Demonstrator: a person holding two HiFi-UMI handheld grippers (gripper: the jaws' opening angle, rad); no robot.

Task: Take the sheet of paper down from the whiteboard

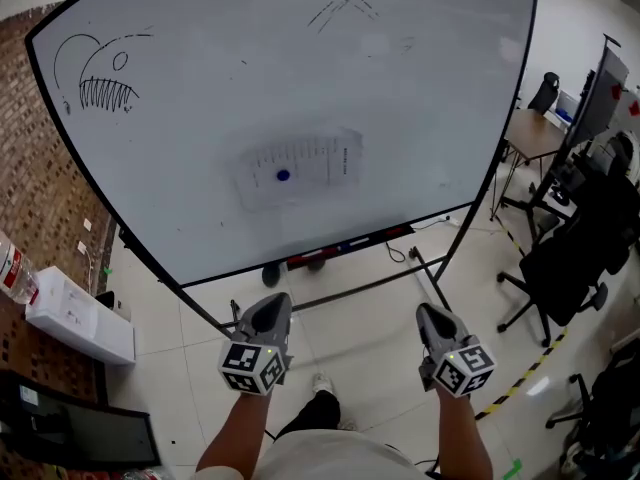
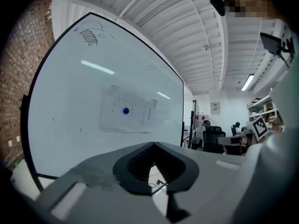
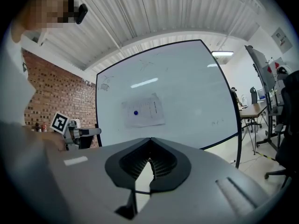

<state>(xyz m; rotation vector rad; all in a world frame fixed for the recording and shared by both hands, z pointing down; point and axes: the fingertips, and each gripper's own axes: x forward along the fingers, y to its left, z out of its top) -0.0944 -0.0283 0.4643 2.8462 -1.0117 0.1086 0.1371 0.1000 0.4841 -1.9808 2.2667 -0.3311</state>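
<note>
- Left tongs (image 1: 268, 310): pressed together, nothing pinched, aimed at whiteboard (image 1: 420, 98), well apart from it.
- Right tongs (image 1: 432, 318): pressed together too, nothing pinched, alongside left tongs, also well apart from board.
- Sheet of paper (image 1: 318, 163): up on whiteboard, lower middle, slightly tilted, under blue magnet (image 1: 283, 176).
- Fish doodle (image 1: 98, 76): board's upper left.
- Office chair (image 1: 575, 253): on floor, far right.

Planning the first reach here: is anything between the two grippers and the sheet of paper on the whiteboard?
Nothing visible. The left gripper and right gripper, both shut, face the sheet of paper across open air. Only a blue magnet sits on the sheet, pinning it to the whiteboard.
</note>
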